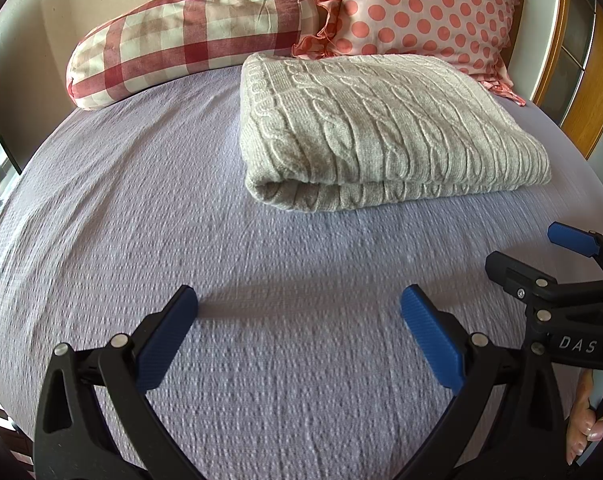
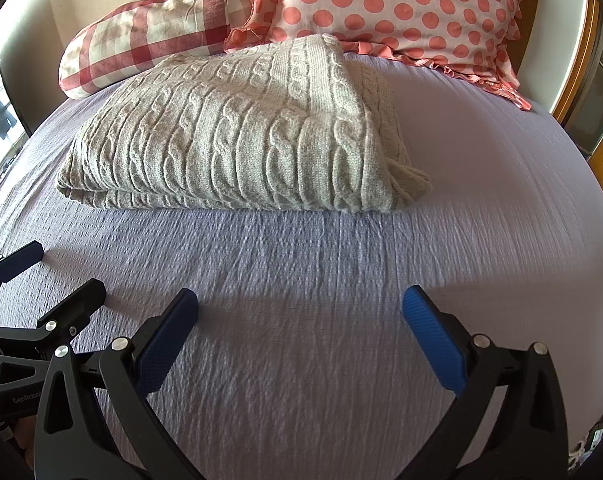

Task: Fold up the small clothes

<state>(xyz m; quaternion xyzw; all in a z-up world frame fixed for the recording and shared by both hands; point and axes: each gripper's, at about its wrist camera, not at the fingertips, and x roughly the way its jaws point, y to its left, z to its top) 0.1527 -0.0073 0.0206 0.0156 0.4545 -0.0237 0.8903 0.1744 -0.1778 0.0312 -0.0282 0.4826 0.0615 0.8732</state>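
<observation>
Centrally, a cream cable-knit sweater (image 1: 381,128) lies on the bed (image 1: 141,200), already folded into a thick rectangular stack; its far edge touches the polka-dot pillow (image 1: 413,4), and the checked bolster (image 1: 189,36) sits just beside its far left corner. Left hand-held gripper (image 1: 299,308): jaws spread wide, nothing between them, hovering over bare lilac bedcover on the near side of the sweater and well apart from it. Right hand-held gripper (image 2: 300,308): likewise spread and empty, also on the near side of the sweater, with the two tools close beside each other. Seen from the right wrist, the sweater's right end is less tidy than the rest: an inner layer bulges out past the top layer at the near right corner (image 2: 409,182).

Judgement: the fold appears essentially complete, and the step in hand is a retreat or a final tidy. To do it well, approach that loose corner low, pinch only the protruding layer, and tuck it under the stack without dragging the top layer. Thick, soft knit will slump if lifted from one end, so any repositioning calls for both tools, one on each end of the stack.
</observation>
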